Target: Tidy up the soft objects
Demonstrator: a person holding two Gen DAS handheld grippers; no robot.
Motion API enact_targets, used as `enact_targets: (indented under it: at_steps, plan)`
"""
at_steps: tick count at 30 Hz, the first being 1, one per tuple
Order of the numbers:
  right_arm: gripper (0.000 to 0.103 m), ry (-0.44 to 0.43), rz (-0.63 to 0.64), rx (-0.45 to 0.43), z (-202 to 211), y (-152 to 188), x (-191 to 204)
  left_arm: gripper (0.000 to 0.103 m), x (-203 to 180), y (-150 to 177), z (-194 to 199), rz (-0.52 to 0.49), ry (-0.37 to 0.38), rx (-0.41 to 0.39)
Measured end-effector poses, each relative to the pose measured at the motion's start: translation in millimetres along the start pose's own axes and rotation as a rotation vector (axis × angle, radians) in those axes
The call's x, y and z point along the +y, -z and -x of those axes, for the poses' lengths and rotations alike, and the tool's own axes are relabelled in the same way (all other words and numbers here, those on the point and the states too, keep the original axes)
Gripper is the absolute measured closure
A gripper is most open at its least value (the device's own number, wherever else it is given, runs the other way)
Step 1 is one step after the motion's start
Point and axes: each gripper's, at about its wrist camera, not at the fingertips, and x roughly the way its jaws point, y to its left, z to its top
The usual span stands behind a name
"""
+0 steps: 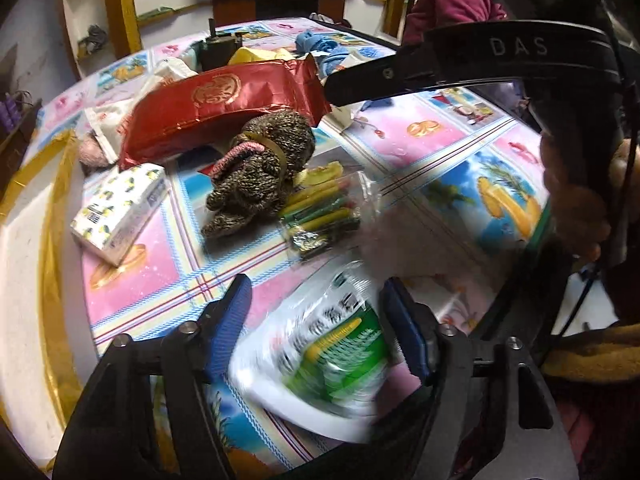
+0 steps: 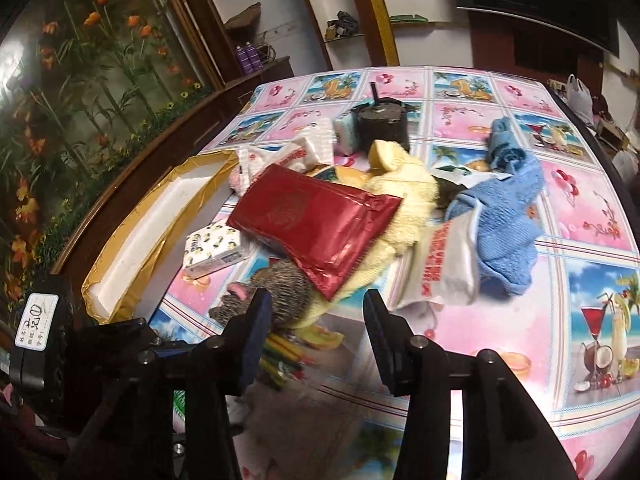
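Observation:
My left gripper [image 1: 320, 316] hangs low over the table with its blue pads apart. A blurred white and green packet [image 1: 320, 356] lies between them, and I see no pad pressing on it. My right gripper [image 2: 316, 320] is open and empty above a clear bag of coloured sticks [image 2: 282, 354]. Just beyond it lie a brown knitted piece [image 2: 280, 284] with a pink band, a yellow fleece [image 2: 404, 200] and a blue towel [image 2: 508, 216]. In the left wrist view the knitted piece [image 1: 256, 172] sits mid-table and the right gripper's black body [image 1: 460, 64] crosses the upper right.
A red foil pouch [image 2: 316, 224] lies on the pile. Beside it are a lemon-print tissue pack [image 2: 214, 250], a white bag with red print [image 2: 444, 260] and a dark round motor [image 2: 382, 122]. A white foam tray [image 2: 160, 216] edged in gold tape sits at the left. A hand [image 1: 576, 200] is at the right.

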Motion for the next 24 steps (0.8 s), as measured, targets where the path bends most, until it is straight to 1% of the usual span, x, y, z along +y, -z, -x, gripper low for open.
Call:
enact_targets:
  at_steps: [1, 2, 3, 5, 7, 8, 9, 10, 11, 12, 13, 14, 15, 16, 18, 20, 22, 24]
  plan:
    - [0.055, 0.002, -0.008, 0.004, 0, 1, -4, 0.069, -1, 0, 1, -0.003, 0.006, -0.004]
    - [0.055, 0.0, -0.014, 0.007, 0, 2, -6, 0.089, 2, -1, 2, 0.011, 0.037, 0.001]
    - [0.055, -0.004, -0.018, 0.009, 0, 3, -8, 0.094, 6, -2, 2, 0.03, 0.037, 0.008]
    - [0.055, -0.006, -0.017, 0.011, -1, 4, -9, 0.094, 17, -3, 3, 0.067, 0.044, 0.007]
    - [0.055, -0.018, -0.015, 0.015, -3, 5, -8, 0.094, 28, -4, 8, 0.12, 0.105, -0.006]
    - [0.055, -0.024, -0.013, 0.018, -4, 5, -7, 0.094, 33, -6, 13, 0.143, 0.152, -0.028]
    - [0.055, -0.028, -0.013, 0.017, -4, 5, -7, 0.094, 38, -9, 19, 0.164, 0.182, -0.052]
    - [0.055, -0.031, -0.013, 0.014, -4, 6, -7, 0.092, 42, -13, 24, 0.182, 0.194, -0.072]
    - [0.055, -0.034, -0.015, 0.01, -3, 5, -8, 0.081, 45, -18, 27, 0.195, 0.198, -0.083]
    - [0.055, -0.035, -0.019, 0.005, -2, 5, -9, 0.059, 49, -23, 29, 0.208, 0.193, -0.095]
    - [0.055, -0.033, -0.028, -0.002, -1, 5, -12, 0.046, 51, -31, 30, 0.213, 0.174, -0.114]
    - [0.055, -0.029, -0.038, -0.008, 1, 5, -17, 0.029, 53, -36, 30, 0.203, 0.156, -0.138]
    - [0.055, -0.022, -0.047, -0.013, 4, 5, -22, 0.027, 51, -42, 28, 0.182, 0.139, -0.157]
    - [0.055, -0.009, -0.058, -0.02, 6, 5, -28, 0.027, 49, -50, 22, 0.162, 0.121, -0.153]
    - [0.055, 0.024, -0.088, -0.034, 13, 6, -42, 0.027, 49, -67, 4, 0.141, 0.112, -0.114]
    - [0.055, 0.043, -0.121, -0.037, 18, 6, -56, 0.027, 44, -79, -12, 0.105, 0.102, -0.091]
    - [0.054, 0.067, -0.145, -0.039, 21, 3, -68, 0.027, 38, -86, -32, 0.068, 0.052, -0.038]
    - [0.048, 0.103, -0.156, -0.051, 23, -1, -75, 0.029, 37, -85, -53, 0.062, 0.024, 0.042]
